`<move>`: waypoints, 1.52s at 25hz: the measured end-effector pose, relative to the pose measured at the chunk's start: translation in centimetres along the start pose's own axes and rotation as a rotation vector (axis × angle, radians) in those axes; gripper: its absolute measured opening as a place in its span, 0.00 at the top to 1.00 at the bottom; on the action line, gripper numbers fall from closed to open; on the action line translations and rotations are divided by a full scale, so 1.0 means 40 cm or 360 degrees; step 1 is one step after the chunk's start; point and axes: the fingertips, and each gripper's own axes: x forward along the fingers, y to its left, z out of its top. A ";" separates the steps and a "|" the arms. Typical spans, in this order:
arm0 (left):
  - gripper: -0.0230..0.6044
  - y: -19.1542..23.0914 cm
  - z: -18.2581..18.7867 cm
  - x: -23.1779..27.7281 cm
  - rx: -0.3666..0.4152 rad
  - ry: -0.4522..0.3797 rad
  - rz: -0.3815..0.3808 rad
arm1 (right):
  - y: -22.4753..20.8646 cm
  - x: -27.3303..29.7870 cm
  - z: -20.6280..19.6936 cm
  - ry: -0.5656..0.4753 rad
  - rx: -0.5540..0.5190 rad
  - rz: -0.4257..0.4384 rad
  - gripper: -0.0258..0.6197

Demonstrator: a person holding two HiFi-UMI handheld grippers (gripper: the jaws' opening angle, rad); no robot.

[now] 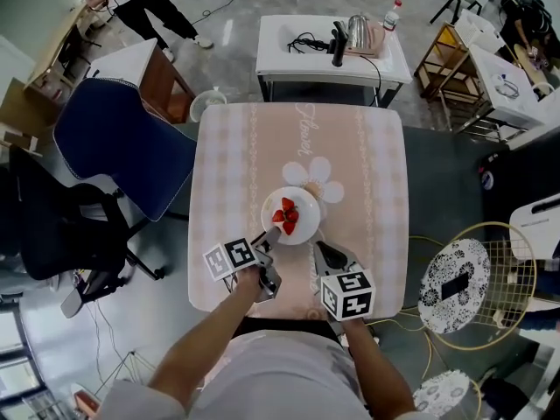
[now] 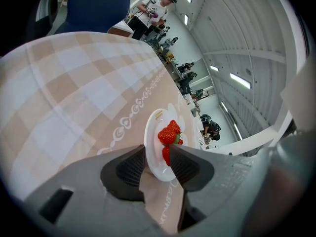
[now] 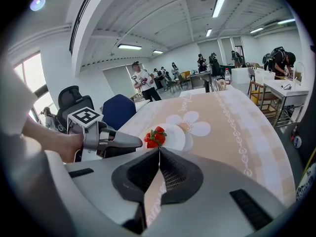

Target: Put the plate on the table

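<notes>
A white plate [image 1: 303, 202] with red strawberries [image 1: 286, 214] lies flat on the pink checked tablecloth [image 1: 367, 164], beside a printed flower. My left gripper [image 1: 273, 232] reaches the plate's near left rim. In the left gripper view the plate [image 2: 152, 132] has its rim between the left gripper's [image 2: 157, 158] spread jaws, and the strawberries [image 2: 169, 133] sit just past the right pad. The jaws are open. My right gripper [image 1: 319, 246] hovers near the plate's near right edge; its jaws [image 3: 159, 152] meet at the tips, shut on nothing. The right gripper view also shows the plate [image 3: 176, 135] and the left gripper [image 3: 140, 141].
A blue chair [image 1: 122, 147] stands at the table's left and a black office chair [image 1: 52, 226] beyond it. A white table [image 1: 289, 33] with a kettle [image 1: 359, 29] is behind. A round wire stand [image 1: 477, 278] is at the right. People stand far off.
</notes>
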 end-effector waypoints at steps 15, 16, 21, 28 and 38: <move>0.73 -0.077 -0.026 -0.110 0.0282 -0.0130 0.0001 | 0.042 -0.046 0.011 -0.0084 -0.0031 0.0139 0.95; 0.73 -0.085 -0.032 -0.118 0.0316 -0.0133 -0.0006 | 0.047 -0.049 0.012 -0.0091 -0.0030 0.0146 0.95; 0.73 -0.122 -0.058 -0.151 0.0481 -0.0123 -0.0039 | 0.082 -0.067 0.026 -0.0133 -0.0031 0.0162 0.95; 0.80 -0.173 -0.060 -0.234 0.0627 -0.0148 -0.0140 | 0.142 -0.091 0.046 -0.0198 -0.0042 0.0104 0.95; 0.88 -0.218 -0.090 -0.355 0.1009 -0.0184 -0.0219 | 0.251 -0.169 0.047 -0.0302 -0.0079 0.0015 0.95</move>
